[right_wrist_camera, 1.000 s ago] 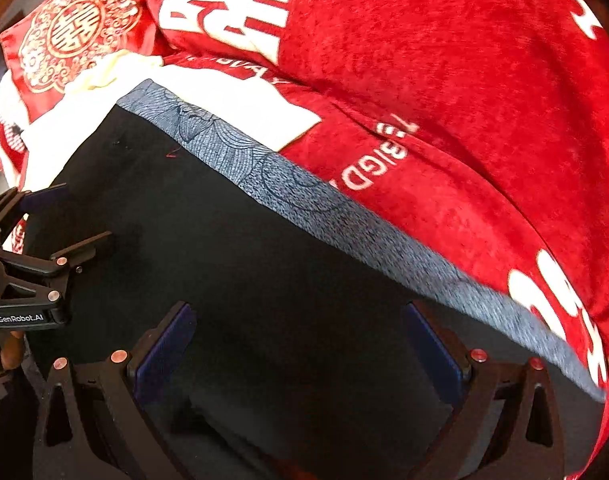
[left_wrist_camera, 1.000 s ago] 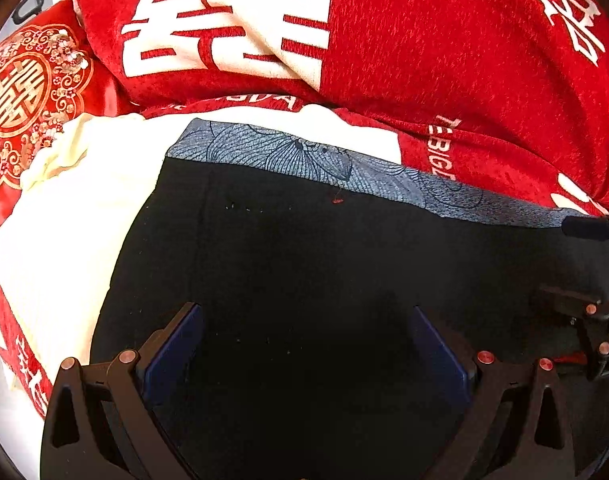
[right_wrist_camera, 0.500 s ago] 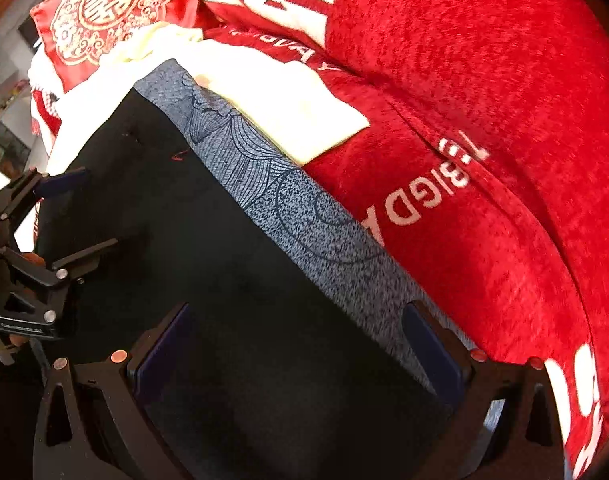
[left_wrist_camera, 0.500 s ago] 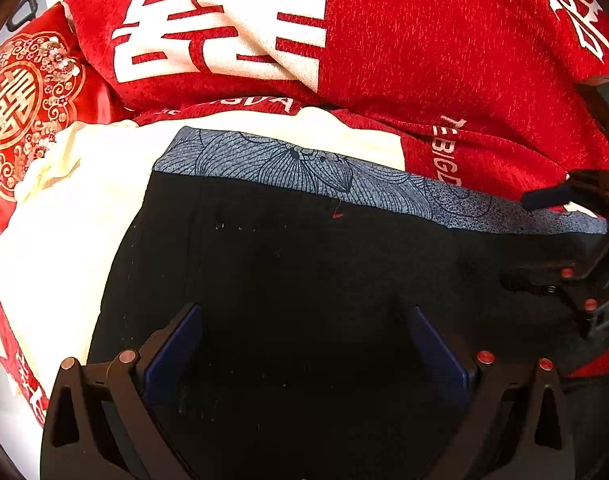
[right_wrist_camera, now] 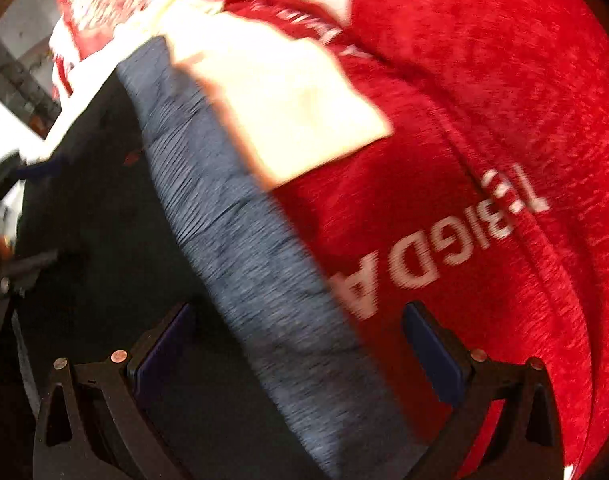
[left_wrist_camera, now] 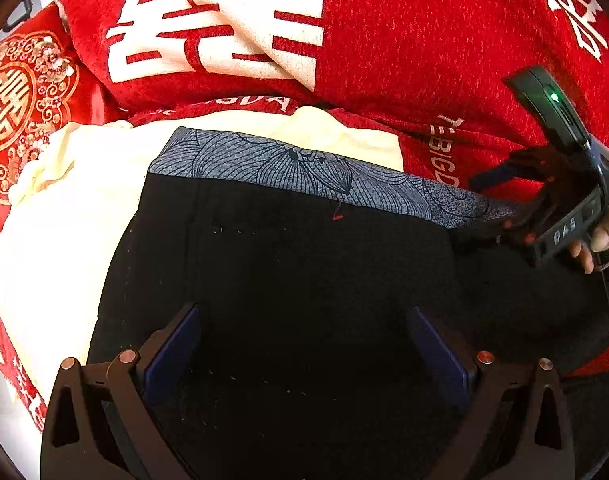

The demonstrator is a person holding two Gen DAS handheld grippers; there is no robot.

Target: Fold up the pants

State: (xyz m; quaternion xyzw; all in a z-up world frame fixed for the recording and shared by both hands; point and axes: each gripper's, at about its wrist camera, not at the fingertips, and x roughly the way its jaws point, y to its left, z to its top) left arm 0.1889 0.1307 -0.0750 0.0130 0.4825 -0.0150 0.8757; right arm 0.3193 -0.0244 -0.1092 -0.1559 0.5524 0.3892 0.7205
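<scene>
Pants [left_wrist_camera: 296, 300]: black, lying flat across the near middle of the scene; your left wrist view looks straight down on them, and they reach from the near edge to the far waistband.
Waistband [left_wrist_camera: 304, 168]: grey-blue with a line-drawn flower pattern, at the far edge of the pants; in your right wrist view [right_wrist_camera: 244, 240] it runs as a blurred diagonal strip from far left to near centre.
Red thread mark [left_wrist_camera: 337, 216]: small, on the black cloth just near of the waistband.
Left tongs [left_wrist_camera: 304, 354]: your blue pads stand wide apart over the black cloth, with nothing between them.
Right tongs [right_wrist_camera: 300, 354]: your pads stand wide apart, the waistband passing between them; whether they touch the cloth, you cannot tell through the blur. In the left view [left_wrist_camera: 500, 208] they sit at the right end of the waistband, with your fingers on the handle.
Cream cloth [left_wrist_camera: 64, 240]: under the pants, showing to their left and beyond the waistband.
Red blanket [left_wrist_camera: 404, 48]: with large white characters and lettering, fills the far side.
Red cushion [left_wrist_camera: 20, 108]: gold emblem, far left.
</scene>
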